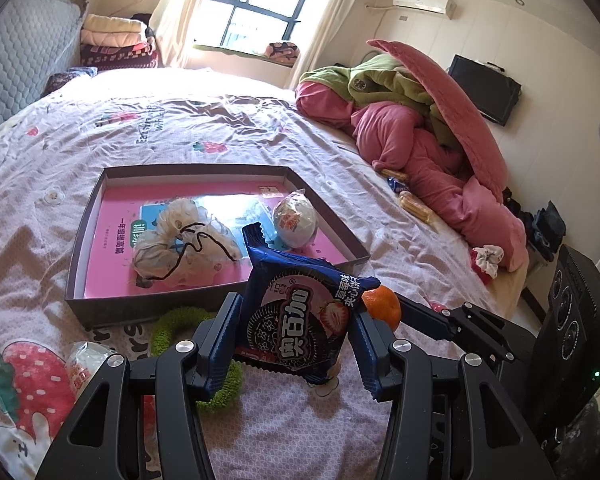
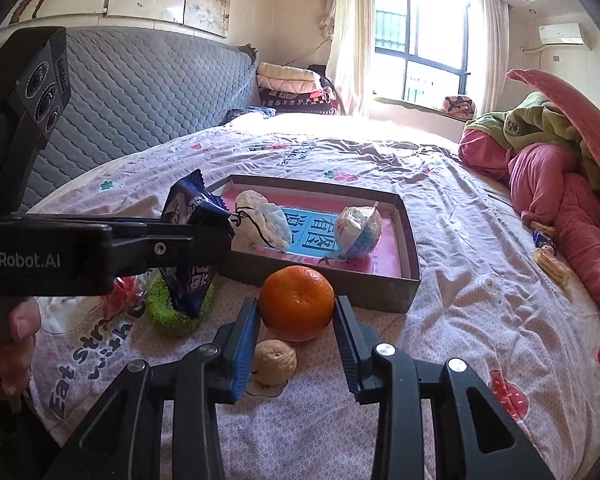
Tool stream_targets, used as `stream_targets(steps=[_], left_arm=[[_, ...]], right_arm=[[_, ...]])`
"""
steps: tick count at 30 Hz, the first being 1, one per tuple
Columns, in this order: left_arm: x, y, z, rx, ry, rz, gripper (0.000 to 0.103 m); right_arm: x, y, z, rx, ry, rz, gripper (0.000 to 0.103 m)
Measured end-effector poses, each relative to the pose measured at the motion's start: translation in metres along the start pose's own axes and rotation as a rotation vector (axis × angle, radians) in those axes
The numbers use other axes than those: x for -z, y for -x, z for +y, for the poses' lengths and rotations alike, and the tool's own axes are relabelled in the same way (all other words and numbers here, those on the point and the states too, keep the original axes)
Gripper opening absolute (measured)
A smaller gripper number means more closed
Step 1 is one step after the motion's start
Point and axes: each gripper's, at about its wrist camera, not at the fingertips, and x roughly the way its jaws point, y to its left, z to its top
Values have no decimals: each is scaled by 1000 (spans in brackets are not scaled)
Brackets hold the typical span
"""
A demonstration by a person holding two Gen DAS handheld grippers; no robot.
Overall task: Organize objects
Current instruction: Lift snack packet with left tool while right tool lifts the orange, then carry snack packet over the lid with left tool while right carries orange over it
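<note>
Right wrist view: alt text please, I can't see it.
The right gripper grips an orange above a bed, before a shallow box. A walnut lies below; the left gripper holds a blue snack packet.

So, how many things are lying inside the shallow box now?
2. A white drawstring pouch lies on the left side of the box, and a round wrapped snack lies on the right side. Nothing else shows inside, though the held cookie packet hides one part.
</note>
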Motion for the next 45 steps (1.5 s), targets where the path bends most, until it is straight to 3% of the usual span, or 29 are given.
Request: stream_targets(steps=[21, 36, 45], left_arm=[[-7, 21, 15, -65, 28, -97, 54], [-24, 38, 42, -175, 76, -195, 54], [-32, 32, 48, -211, 98, -210, 54]], right_arm=[[-27, 0, -4, 42, -5, -76, 38], [-52, -2, 2, 52, 14, -155, 38], [-62, -7, 5, 50, 10, -184, 38]])
